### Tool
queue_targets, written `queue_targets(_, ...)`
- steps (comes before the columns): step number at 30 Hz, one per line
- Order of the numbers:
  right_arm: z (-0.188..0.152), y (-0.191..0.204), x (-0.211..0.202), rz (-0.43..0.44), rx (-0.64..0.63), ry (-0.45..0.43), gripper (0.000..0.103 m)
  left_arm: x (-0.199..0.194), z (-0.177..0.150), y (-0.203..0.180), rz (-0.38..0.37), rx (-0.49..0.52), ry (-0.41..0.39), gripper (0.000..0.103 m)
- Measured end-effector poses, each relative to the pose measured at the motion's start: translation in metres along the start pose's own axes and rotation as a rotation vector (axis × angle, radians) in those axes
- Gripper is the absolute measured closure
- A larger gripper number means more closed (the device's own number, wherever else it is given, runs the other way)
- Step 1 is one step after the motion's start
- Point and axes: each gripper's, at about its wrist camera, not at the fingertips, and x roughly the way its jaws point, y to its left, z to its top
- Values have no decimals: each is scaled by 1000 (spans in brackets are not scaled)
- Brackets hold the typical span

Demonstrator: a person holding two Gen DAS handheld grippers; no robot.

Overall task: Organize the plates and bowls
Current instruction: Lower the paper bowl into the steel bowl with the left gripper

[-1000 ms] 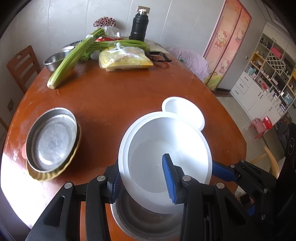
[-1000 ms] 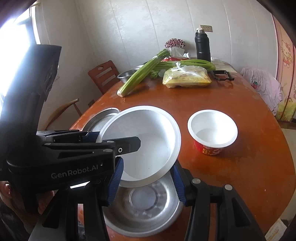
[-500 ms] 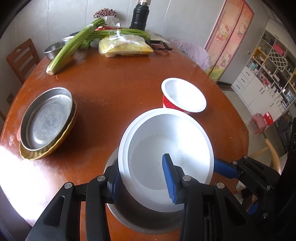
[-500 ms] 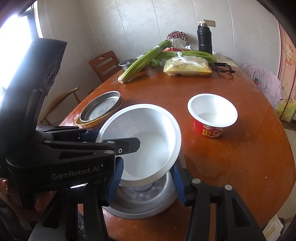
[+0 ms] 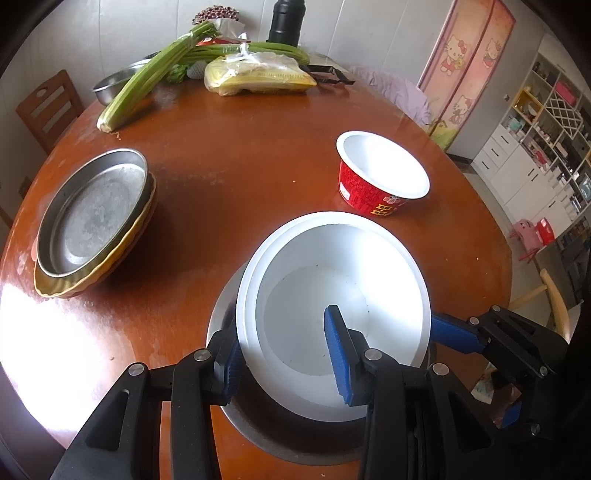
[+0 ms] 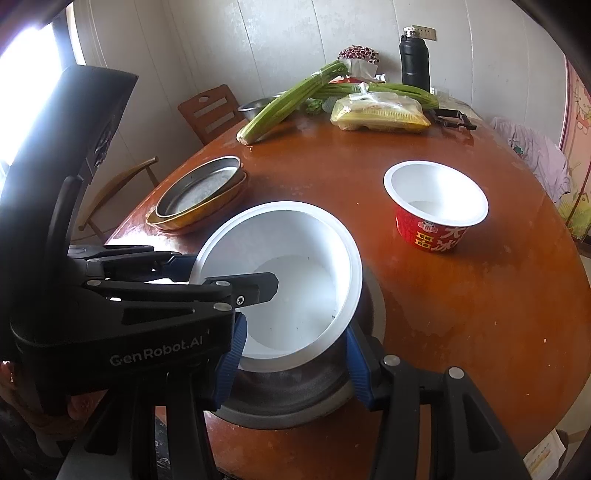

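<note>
A round, glossy brown worktop (image 5: 229,173) fills a domestic room with pale panelled walls, shelving and a pink cartoon door at the right. At the far left a steel plate (image 5: 92,210) sits nested in a yellow plate (image 5: 122,254). Behind them, at the back edge, lie celery stalks (image 5: 147,77), a bagged packet (image 5: 255,74) and a black flask (image 5: 286,18). Near the middle front, the white bowl (image 5: 332,299) hangs tilted in a steel bowl (image 6: 295,391) that rests on the worktop. The left tool (image 5: 284,350) is clenched on the white bowl's near-left rim, one finger inside and one outside. The right tool (image 6: 291,354) straddles the bowl's near side and appears clamped across its lower wall, though contact at the pads is partly hidden. To the right stands a red instant-noodle cup (image 5: 380,173), well apart from the stack.

The likely hazard is the tilt: if either tool lets go before the white bowl lies level, it may rock or slide against the slick steel. Uneven release could also drag the steel bowl toward the near edge, which is close.
</note>
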Motion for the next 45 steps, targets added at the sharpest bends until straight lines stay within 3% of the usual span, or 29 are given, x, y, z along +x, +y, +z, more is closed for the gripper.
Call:
queue_targets(26, -3, 0, 1, -9, -13, 11, 51, 1, -4, 5, 7, -11, 3, 61)
queue_targets(45, -1, -5, -19, -38, -7, -50, 51, -23, -8, 6, 31, -27, -44, 58)
